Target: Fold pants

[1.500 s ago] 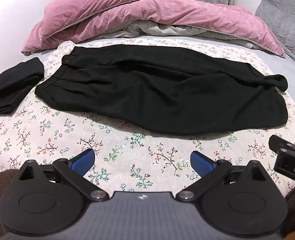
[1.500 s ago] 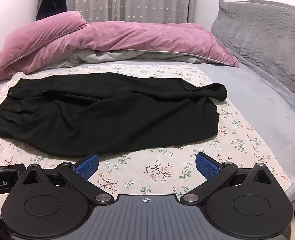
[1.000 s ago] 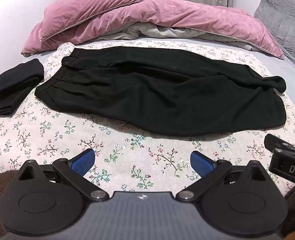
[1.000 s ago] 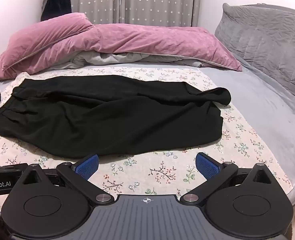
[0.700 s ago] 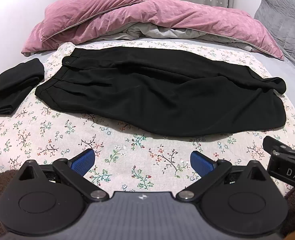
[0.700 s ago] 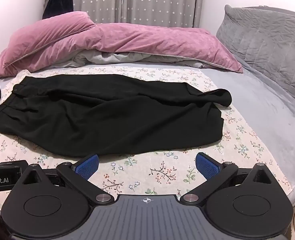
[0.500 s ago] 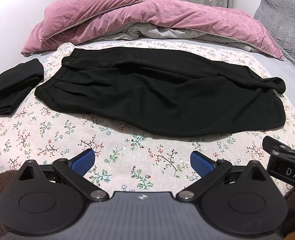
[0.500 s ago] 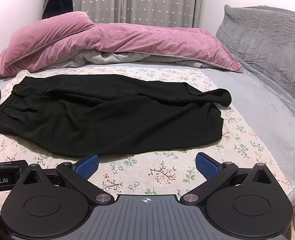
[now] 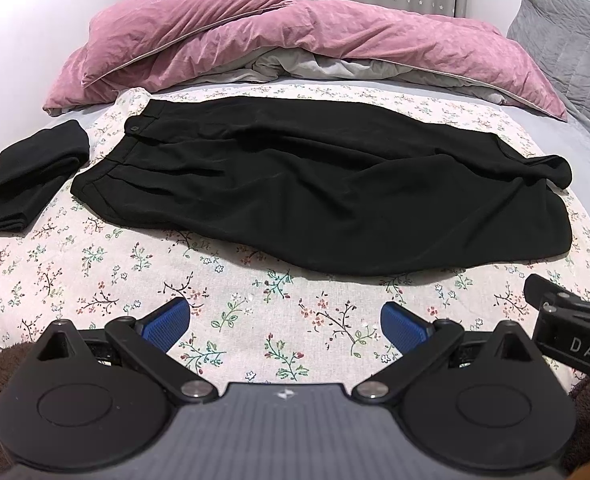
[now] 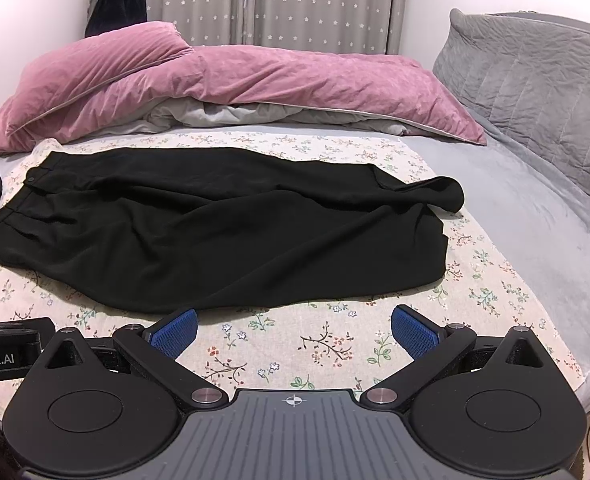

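Black pants (image 9: 327, 188) lie spread across a floral sheet (image 9: 255, 320) on the bed, waistband at the left, leg ends at the right; they also show in the right wrist view (image 10: 223, 232). The upper leg end is bunched at the far right (image 10: 443, 196). My left gripper (image 9: 285, 322) is open and empty, hovering over the sheet short of the pants' near edge. My right gripper (image 10: 293, 328) is open and empty, just short of the pants' near edge. The right gripper's body shows at the right edge of the left wrist view (image 9: 575, 340).
A folded black garment (image 9: 31, 176) lies left of the waistband. A pink duvet (image 10: 223, 80) and pillow are heaped behind the pants. A grey quilted headboard (image 10: 543, 100) stands at the right. The floral sheet's right edge (image 10: 551, 320) borders grey bedding.
Both grippers have shifted only slightly; the view has crept a little. The pants have not moved. Both jaws stay open.
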Demonstrator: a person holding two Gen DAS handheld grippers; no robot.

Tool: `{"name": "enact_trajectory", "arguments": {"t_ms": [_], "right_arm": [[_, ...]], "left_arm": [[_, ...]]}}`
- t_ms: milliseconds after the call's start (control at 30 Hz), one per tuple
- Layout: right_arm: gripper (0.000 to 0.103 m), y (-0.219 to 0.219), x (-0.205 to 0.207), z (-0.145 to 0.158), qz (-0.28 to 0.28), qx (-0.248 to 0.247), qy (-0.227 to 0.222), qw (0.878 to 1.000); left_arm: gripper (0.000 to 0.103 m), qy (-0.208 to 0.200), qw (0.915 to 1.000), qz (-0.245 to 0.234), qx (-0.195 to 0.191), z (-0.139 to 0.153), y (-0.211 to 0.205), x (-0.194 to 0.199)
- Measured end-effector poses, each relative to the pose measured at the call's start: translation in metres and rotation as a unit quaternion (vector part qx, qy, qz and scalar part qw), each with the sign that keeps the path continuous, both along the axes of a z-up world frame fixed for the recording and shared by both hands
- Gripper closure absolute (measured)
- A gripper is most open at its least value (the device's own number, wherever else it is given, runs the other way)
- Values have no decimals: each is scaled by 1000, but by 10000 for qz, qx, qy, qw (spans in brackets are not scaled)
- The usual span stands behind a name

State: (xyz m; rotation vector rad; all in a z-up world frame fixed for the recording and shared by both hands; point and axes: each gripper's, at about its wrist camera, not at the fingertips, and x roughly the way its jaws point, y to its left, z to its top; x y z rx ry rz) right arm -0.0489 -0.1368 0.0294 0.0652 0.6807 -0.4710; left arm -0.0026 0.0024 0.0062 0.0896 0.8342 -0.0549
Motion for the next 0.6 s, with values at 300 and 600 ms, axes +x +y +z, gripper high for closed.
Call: {"name": "enact_trajectory", "arguments": {"t_ms": [300, 600], "right_arm": [[0, 0, 0, 0, 2, -3, 6, 10000], [0, 2, 2, -5, 25, -10, 39, 10000]], "left_arm": [[0, -23, 10000, 9, 5, 1, 1, 0], [0, -28, 10000, 9, 1, 1, 2, -1]]}}
